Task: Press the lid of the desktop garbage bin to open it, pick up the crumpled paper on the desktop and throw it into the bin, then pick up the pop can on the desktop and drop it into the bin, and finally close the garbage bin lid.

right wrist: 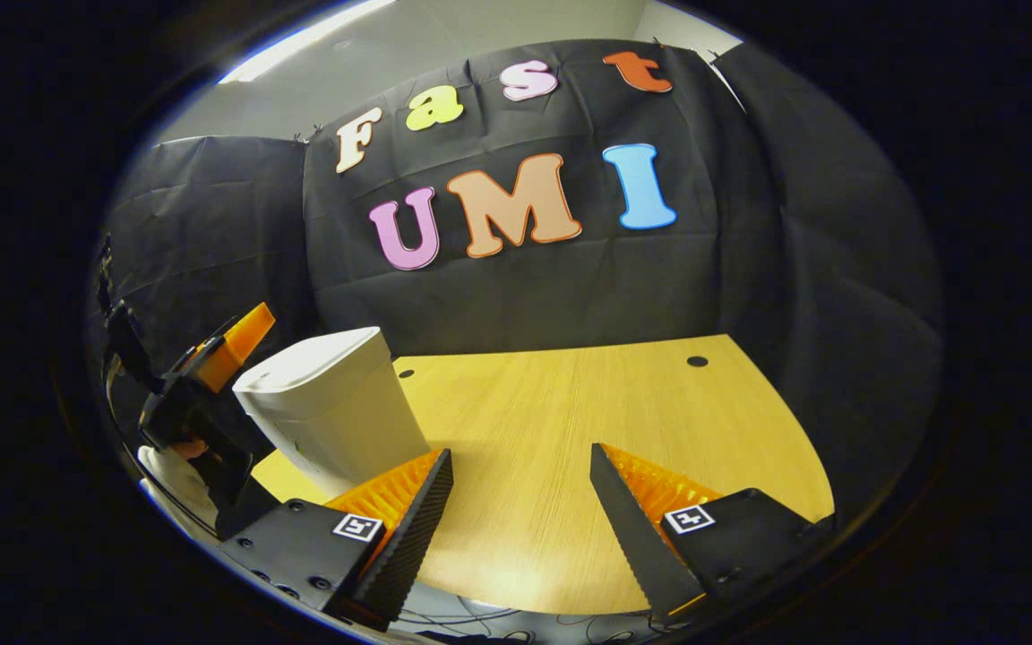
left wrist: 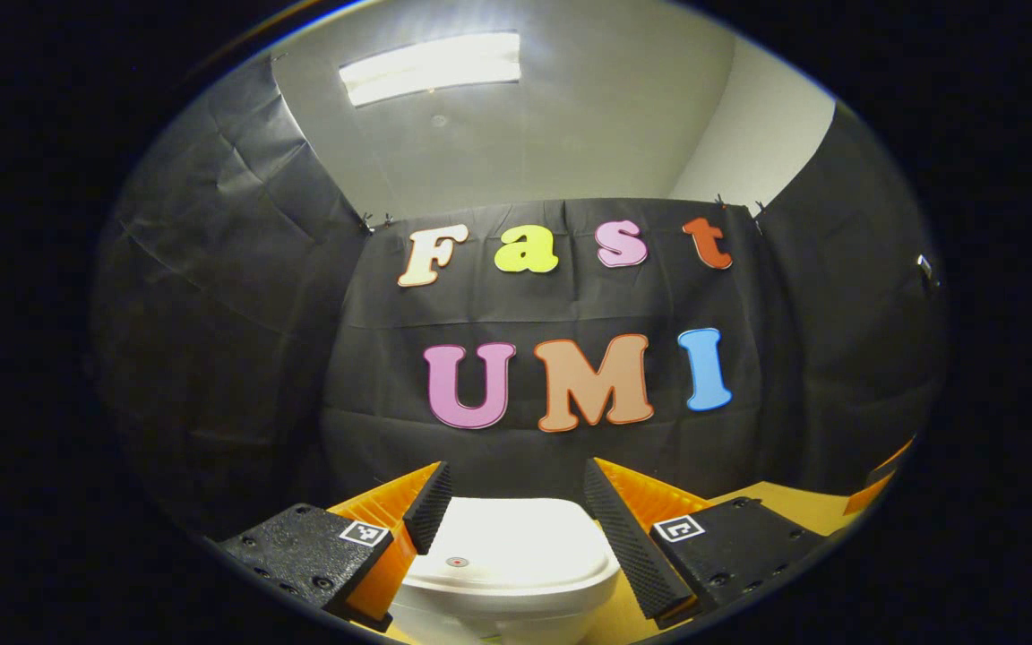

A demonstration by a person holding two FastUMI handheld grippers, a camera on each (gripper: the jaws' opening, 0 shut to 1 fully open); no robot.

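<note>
bin: white plastic desktop garbage bin [right wrist: 330, 408] stands upright on the tabletop, long axis vertical, body tapering narrower toward the base; in the right gripper view it sits at the left side of the table, near the black cloth wall [right wrist: 525, 287]
lid: the flat white lid [left wrist: 516, 546] is down and closed, facing up, with a small round red dot [left wrist: 457, 562] near its front edge
left gripper: left gripper [left wrist: 516, 515] hovers right over the lid, fingers spread wide with the lid showing between them, gripping nothing; can't tell if a tip touches the lid. The right gripper view shows it at the bin's far-left side, one finger poking up beside the lid
right gripper: right gripper [right wrist: 520, 497] is off to the bin's right, fingers wide apart, empty, bare wood between them
tabletop: light wooden tabletop [right wrist: 588, 403] with two small dark holes near the back edge
</note>
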